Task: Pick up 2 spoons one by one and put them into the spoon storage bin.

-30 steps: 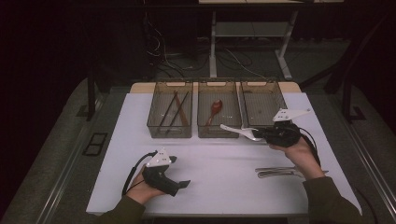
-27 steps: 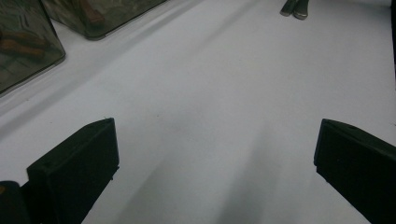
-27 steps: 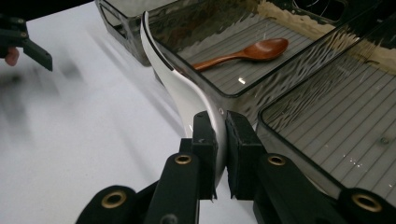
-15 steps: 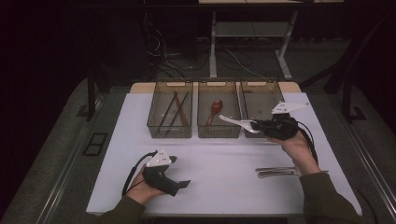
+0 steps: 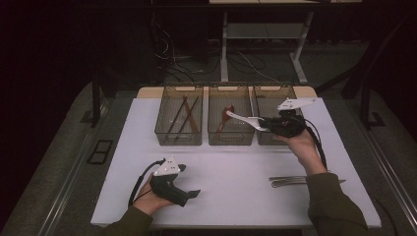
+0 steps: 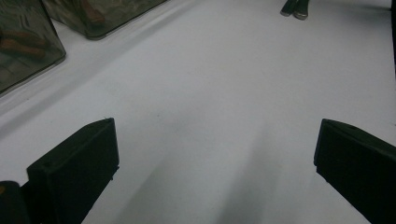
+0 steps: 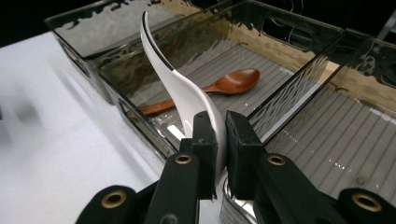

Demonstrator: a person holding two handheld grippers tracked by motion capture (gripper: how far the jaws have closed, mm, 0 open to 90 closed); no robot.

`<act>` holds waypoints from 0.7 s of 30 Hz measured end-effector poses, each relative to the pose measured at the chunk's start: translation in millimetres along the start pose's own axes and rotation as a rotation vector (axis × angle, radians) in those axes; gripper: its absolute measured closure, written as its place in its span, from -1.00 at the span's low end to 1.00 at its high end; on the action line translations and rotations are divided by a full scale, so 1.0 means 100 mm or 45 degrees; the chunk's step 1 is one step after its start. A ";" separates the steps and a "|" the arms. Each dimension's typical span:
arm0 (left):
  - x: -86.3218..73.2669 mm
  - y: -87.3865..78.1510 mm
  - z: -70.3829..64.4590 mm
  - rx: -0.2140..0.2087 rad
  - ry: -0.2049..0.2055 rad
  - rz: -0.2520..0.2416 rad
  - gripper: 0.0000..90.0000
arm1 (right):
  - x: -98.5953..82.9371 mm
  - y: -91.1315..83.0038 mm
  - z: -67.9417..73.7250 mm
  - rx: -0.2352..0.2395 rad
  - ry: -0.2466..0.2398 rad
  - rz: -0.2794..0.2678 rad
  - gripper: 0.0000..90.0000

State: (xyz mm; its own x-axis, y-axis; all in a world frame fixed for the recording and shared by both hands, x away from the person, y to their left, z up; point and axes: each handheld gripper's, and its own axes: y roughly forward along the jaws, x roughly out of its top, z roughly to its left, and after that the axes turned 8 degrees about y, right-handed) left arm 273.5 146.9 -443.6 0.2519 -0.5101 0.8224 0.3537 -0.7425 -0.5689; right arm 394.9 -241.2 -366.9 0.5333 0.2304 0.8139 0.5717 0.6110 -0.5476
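right gripper [image 7: 219, 140] pinches white spoon [image 7: 175, 79], carried over middle bin [image 5: 231, 138] at 12 o'clock, above wooden spoon [image 7: 219, 86]. left gripper [image 5: 189, 194] spread, idle on surface [image 5: 236, 172] at 7 o'clock. likely next: lower, release into bin.

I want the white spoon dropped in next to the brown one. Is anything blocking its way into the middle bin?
Nothing visible blocks it. The right gripper holds the white spoon above the near wall of the middle bin, which is open on top. Inside lies the brown spoon, with bare floor around it.
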 end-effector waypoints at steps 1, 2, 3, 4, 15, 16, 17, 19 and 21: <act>0.00 0.00 0.00 0.001 0.001 0.001 -1.00 | 0.01 0.03 0.00 -0.004 0.000 0.007 0.83; 0.00 0.00 0.00 0.002 0.001 0.001 -1.00 | 0.03 0.05 0.00 -0.010 0.002 0.012 0.83; 0.00 0.00 0.00 0.001 0.003 0.001 -1.00 | 0.04 0.08 0.00 -0.012 -0.001 0.020 0.83; 0.00 0.00 0.00 0.002 0.002 0.001 -1.00 | 0.06 0.11 0.01 -0.015 -0.002 0.028 0.83; 0.00 0.00 -0.01 0.000 -0.002 -0.006 -1.00 | 0.17 0.37 0.03 -0.043 0.002 0.104 0.83; 0.00 0.00 -0.01 0.000 0.000 -0.004 -1.00 | 0.17 0.39 0.04 -0.046 0.003 0.112 0.83; 0.00 0.00 -0.01 0.000 -0.001 -0.005 -1.00 | 0.18 0.42 0.05 -0.047 0.001 0.115 0.83; 0.00 0.00 -0.01 -0.001 0.000 -0.005 -1.00 | 0.19 0.46 0.06 -0.050 -0.003 0.131 0.83; 0.00 0.00 -0.01 -0.002 -0.001 -0.005 -1.00 | 0.20 0.50 0.08 -0.052 -0.005 0.141 0.83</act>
State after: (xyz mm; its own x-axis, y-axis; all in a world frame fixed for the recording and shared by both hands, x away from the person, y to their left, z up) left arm 272.6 146.4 -443.3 0.2510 -0.5068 0.8247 0.3535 -0.7451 -0.5655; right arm 429.5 -200.1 -377.0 0.5921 0.2976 0.7489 0.5347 0.5503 -0.6414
